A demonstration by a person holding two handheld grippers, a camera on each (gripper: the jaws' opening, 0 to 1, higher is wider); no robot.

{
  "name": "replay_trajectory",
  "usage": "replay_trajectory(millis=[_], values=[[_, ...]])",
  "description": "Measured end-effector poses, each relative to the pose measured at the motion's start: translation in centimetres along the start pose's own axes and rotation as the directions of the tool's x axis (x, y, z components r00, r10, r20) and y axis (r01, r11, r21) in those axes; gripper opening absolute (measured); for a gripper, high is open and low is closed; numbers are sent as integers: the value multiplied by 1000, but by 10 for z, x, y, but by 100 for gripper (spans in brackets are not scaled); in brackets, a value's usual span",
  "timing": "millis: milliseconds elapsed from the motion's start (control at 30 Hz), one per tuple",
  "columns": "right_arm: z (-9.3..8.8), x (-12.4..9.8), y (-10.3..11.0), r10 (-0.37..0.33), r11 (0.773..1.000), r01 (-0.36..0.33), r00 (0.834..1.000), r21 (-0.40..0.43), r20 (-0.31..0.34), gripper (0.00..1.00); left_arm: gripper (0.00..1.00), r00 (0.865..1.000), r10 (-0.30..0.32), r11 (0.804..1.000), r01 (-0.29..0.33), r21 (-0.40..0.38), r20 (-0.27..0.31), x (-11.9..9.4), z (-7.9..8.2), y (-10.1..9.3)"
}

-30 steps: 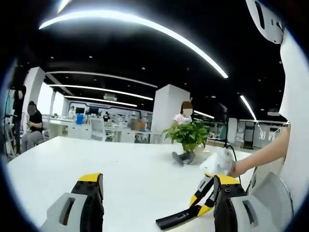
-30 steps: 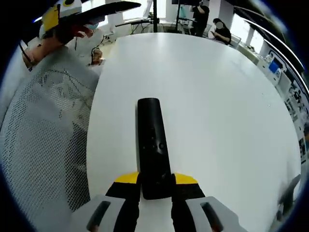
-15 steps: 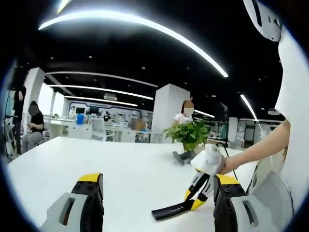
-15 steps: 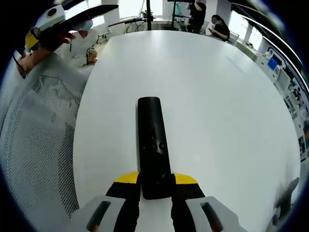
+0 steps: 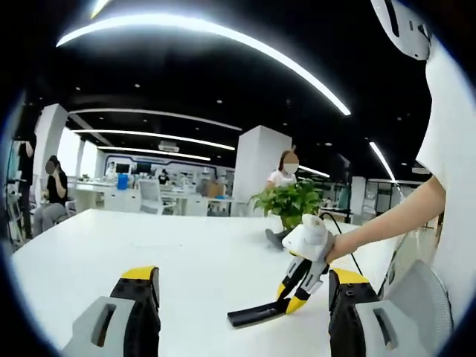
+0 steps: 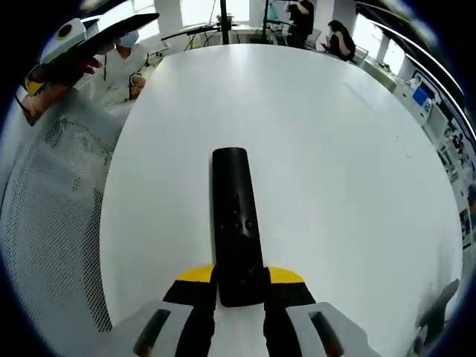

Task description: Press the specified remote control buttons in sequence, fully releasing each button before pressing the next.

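A slim black remote control (image 6: pixel 234 216) lies lengthwise between the yellow-tipped fingers of my right gripper (image 6: pixel 239 279), which is shut on its near end and holds it above the white table (image 6: pixel 335 163). Its small buttons face up near the middle. In the left gripper view, the right gripper (image 5: pixel 288 301) comes in from the right in a person's hand, with the remote (image 5: pixel 256 314) sticking out low over the table (image 5: pixel 193 253). My left gripper (image 5: pixel 243 274) stands open, jaws wide apart and nothing between them. It also appears at the upper left as the left gripper (image 6: pixel 141 21).
A potted green plant (image 5: pixel 291 204) stands at the table's far side. A white mesh chair back (image 6: pixel 52 216) sits beside the table, seen too as the chair (image 5: pixel 420 297). Several people sit or stand at desks in the background.
The right gripper has carried the remote leftward and further over the table in the left gripper view. The left gripper's jaws have stayed open and still.
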State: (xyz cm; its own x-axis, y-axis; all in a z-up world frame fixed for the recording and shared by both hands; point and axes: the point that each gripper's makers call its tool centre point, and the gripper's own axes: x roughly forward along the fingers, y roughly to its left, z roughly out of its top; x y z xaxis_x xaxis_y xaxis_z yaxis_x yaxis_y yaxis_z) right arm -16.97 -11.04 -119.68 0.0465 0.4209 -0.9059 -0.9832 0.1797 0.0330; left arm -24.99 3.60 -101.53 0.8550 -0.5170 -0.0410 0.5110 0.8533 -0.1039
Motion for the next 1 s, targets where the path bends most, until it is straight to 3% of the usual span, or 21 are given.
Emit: replay_trajectory(millis=[1000], values=[[4,1,-47,-12,999,12,1000,-41,-6,22,97,1000,4,1000,-4,1,-30,1,-6,1]])
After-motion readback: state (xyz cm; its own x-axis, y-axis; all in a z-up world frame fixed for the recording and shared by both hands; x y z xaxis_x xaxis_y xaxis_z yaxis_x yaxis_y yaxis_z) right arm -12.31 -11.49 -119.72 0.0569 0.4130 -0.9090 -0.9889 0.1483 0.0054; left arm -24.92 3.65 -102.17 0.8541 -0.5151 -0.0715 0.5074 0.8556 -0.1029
